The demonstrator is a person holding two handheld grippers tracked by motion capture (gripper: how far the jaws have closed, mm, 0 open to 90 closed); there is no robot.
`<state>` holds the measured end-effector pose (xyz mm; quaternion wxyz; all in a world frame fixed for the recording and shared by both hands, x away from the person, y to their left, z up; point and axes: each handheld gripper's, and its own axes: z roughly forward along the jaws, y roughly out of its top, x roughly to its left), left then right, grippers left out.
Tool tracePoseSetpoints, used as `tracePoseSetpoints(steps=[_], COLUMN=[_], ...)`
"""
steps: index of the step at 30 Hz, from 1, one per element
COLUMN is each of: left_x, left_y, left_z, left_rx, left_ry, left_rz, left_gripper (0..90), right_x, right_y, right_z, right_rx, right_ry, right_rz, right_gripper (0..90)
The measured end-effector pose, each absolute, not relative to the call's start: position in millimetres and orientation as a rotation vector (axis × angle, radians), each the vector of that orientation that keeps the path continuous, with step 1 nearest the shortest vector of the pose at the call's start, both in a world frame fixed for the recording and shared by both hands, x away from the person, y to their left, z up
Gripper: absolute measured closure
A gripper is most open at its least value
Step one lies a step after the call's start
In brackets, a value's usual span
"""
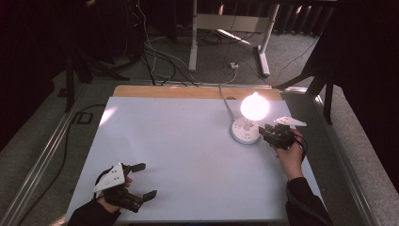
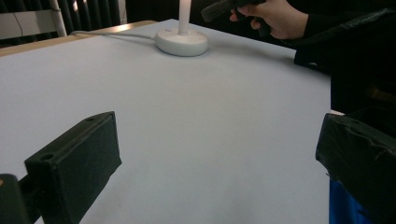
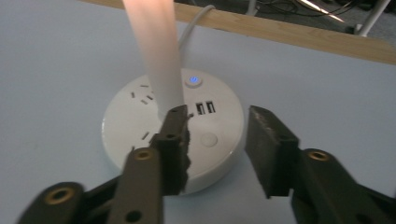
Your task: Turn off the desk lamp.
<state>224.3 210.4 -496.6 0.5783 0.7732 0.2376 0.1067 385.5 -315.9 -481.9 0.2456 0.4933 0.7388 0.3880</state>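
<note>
A lit desk lamp stands at the table's far right, its head [image 1: 254, 106] glowing above a round white base [image 1: 245, 130] with sockets and USB ports. In the right gripper view the bright stem [image 3: 156, 51] rises from the base [image 3: 135, 121], and a small blue light [image 3: 193, 80] shines on top. My right gripper [image 3: 218, 123] hovers over the base's near edge, jaws narrowed but apart, with a round button [image 3: 208, 139] showing in the gap. It sits just right of the base in the high view [image 1: 262, 132]. My left gripper [image 1: 147, 180] rests open at the near left, nothing between its jaws [image 2: 217, 154].
A white sheet [image 1: 188, 146] covers the table, with a wooden strip [image 1: 188, 92] along the far edge. The lamp's cable [image 1: 226, 101] runs off the back. Beyond are floor cables and a white stand's legs [image 1: 193, 47]. Metal rails [image 1: 47, 150] flank the table.
</note>
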Motion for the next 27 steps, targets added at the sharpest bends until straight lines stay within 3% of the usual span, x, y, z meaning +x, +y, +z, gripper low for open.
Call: tracePoseSetpoints(steps=[4,7,27], left_x=[224,225,224], left_y=[210,210,211], left_z=[-497,-497,-497], left_rx=[1.808,1.808,1.805], left_ry=[0.556,0.557,0.557], left_rz=[0.249,0.246,0.249], left_gripper=[0.5,0.5,0.5], right_x=[390,393,405], right_y=[-315,-313,-305], right_z=[-485,-487,-502], right_rx=[1.371,1.368,1.439], right_ry=[2.022,2.032,2.002], right_rz=[1.027,0.997,1.035], right_gripper=[84.7,88.4,89.9])
